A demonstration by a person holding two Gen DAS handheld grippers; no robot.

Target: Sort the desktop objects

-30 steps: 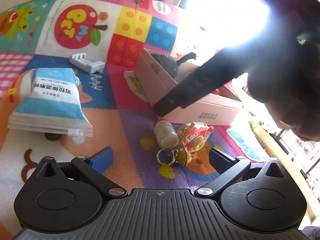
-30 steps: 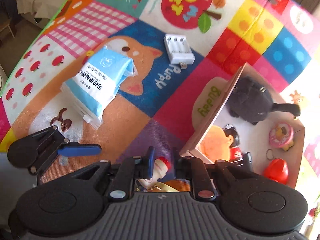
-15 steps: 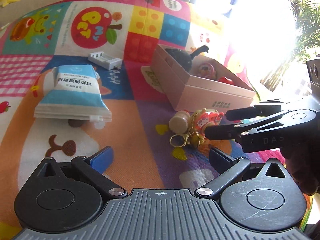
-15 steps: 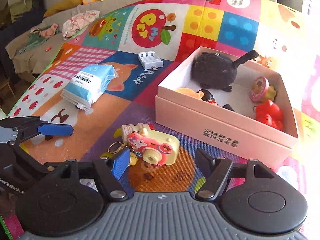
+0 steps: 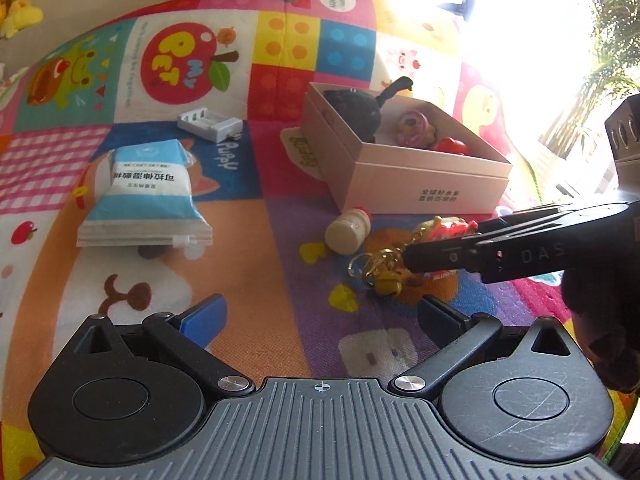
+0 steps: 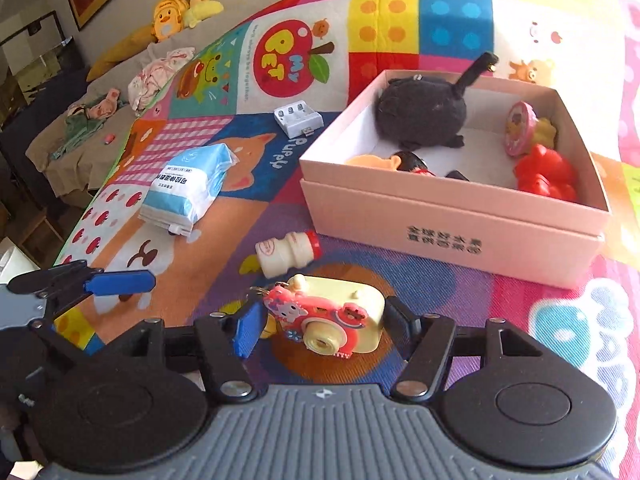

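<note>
A pink-and-cream toy camera keychain (image 6: 332, 316) lies on the play mat, right in front of the pink box (image 6: 440, 224). My right gripper (image 6: 320, 320) straddles it, jaws closing, the pads close beside its sides without clearly pressing. In the left wrist view the right gripper (image 5: 440, 240) comes in low from the right over the toy camera (image 5: 444, 228) and its gold ring. A small cream bottle (image 6: 288, 252) lies on its side just beyond. My left gripper (image 5: 322, 316) hovers open above the mat with nothing between its fingers.
The pink box (image 5: 420, 184) holds a black plush (image 6: 424, 116), a red toy (image 6: 544, 172) and a round pink toy. A blue tissue pack (image 6: 188, 188) and a white battery charger (image 6: 298, 118) lie to the left. Strong window glare fills the right of the left wrist view.
My right gripper swung from above the box edge down to the mat, opened, and now brackets the toy camera. The left gripper drew back a little, still open.
</note>
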